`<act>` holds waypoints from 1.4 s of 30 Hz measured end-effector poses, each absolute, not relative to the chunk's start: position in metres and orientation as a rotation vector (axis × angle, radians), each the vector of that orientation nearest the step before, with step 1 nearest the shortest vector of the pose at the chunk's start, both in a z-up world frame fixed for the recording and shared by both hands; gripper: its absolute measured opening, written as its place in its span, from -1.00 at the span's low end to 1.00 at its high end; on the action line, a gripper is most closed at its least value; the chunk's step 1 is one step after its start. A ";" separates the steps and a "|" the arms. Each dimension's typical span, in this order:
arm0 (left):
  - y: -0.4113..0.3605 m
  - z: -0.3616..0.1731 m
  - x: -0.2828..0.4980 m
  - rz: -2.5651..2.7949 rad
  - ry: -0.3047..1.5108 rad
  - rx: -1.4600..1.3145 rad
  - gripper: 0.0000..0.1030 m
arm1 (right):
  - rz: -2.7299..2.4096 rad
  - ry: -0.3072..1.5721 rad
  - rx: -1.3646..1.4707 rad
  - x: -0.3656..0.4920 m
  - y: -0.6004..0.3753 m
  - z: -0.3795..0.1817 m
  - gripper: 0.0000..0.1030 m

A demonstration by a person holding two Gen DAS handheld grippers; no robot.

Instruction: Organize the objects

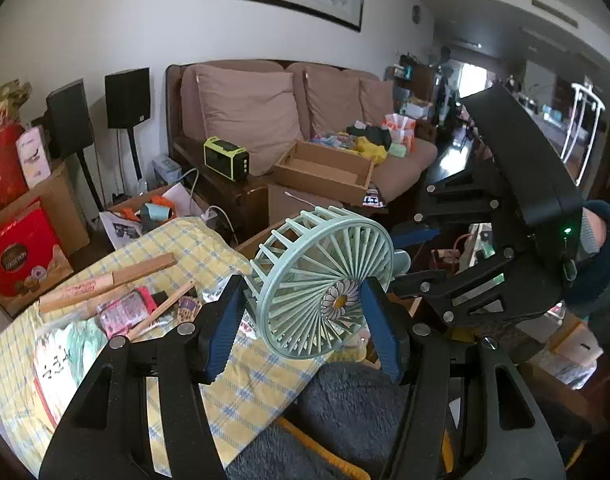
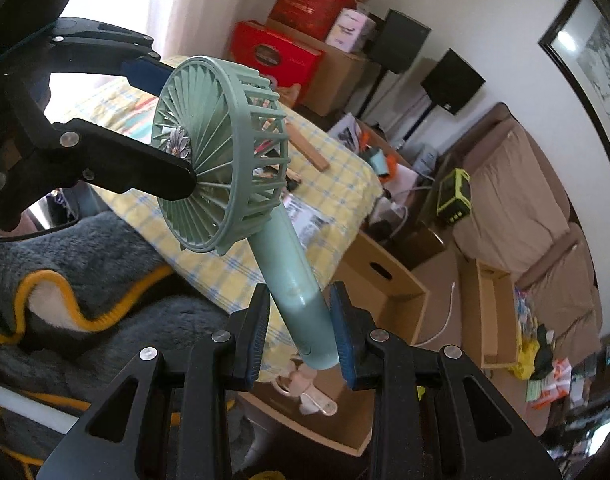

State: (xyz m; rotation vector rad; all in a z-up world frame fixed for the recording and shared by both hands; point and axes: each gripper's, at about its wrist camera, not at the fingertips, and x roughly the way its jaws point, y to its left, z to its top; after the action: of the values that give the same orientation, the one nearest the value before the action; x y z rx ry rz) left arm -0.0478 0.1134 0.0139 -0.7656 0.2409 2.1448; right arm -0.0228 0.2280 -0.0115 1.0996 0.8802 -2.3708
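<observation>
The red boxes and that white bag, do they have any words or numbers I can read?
Red boxes: gold printing, too blurred to read.
White bag: dark handwritten marks, not legible.
Wooden stick: pink print, too blurred.
Mint fan: only a daisy picture, no words.

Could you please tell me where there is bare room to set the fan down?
The open cardboard box beside the yellow checked cloth looks empty. The cloth's near edge by the grey blanket is bare; its far end around the wooden sticks is crowded.
</observation>
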 end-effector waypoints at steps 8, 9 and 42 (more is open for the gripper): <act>0.134 0.006 -0.059 2.124 0.234 -0.776 0.09 | -2.403 0.833 1.117 -0.030 0.248 -0.019 -0.43; 0.137 0.005 -0.060 2.121 0.233 -0.780 0.09 | -2.402 0.830 1.120 -0.031 0.250 -0.019 -0.43; 0.284 -0.095 -0.107 1.967 0.400 -0.935 0.09 | -2.432 0.609 1.335 -0.077 0.375 -0.118 -0.42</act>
State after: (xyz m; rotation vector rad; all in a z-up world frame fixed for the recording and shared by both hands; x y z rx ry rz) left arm -0.1071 0.2837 -0.0949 -0.9353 0.4003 1.9668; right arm -0.0767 0.3750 -0.1180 1.3354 0.6089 -2.4321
